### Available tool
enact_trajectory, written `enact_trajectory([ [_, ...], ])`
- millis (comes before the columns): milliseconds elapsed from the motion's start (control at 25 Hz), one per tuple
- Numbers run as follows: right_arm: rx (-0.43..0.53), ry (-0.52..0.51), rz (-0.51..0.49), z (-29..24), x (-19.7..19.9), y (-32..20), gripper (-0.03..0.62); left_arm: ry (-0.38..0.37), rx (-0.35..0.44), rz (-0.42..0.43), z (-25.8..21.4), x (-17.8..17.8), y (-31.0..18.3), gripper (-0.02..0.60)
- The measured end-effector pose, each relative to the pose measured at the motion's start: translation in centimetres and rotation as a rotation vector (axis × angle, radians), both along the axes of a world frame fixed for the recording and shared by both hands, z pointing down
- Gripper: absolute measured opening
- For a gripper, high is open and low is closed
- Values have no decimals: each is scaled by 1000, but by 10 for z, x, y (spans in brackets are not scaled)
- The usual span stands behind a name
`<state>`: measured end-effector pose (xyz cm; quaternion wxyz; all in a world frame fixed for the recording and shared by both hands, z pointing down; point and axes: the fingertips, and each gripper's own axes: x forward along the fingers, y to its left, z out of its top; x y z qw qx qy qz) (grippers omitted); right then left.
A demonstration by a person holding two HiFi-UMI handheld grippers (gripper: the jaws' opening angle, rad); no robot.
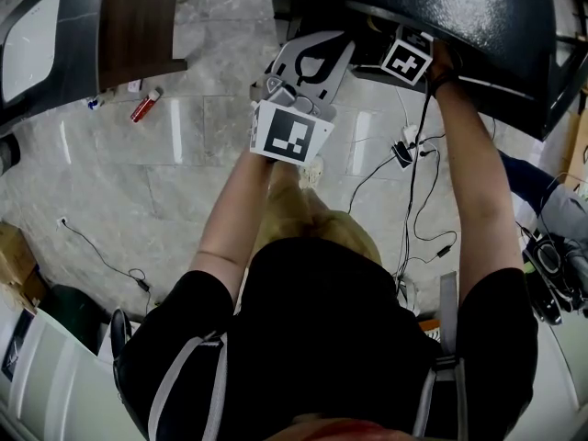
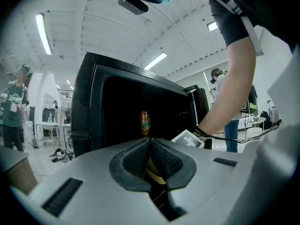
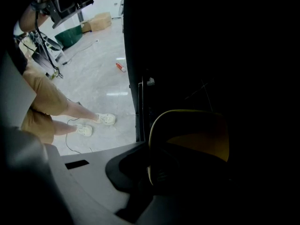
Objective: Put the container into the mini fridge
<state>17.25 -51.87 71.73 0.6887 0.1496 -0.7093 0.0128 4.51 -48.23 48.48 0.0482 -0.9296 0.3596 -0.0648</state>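
Jaws of right gripper (image 3: pixel 185 172) hold yellow container (image 3: pixel 201 142)

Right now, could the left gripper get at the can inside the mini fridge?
Probably yes. The mini fridge is open, and the can stands straight ahead of the left gripper with nothing between; its shut jaws would need opening first.

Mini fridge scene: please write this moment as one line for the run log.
right gripper: shut on container, inside mini fridge | left gripper: shut, empty, outside | can: upright inside fridge
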Motion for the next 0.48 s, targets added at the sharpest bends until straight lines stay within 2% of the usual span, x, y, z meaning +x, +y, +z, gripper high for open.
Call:
enact_trajectory([
  [320, 4, 9, 18, 9, 0, -11, 38, 32, -48, -14, 13, -5, -12, 25],
  [480, 9, 8, 30, 11, 2, -11, 38, 24, -56, -14, 17, -4, -13, 25],
])
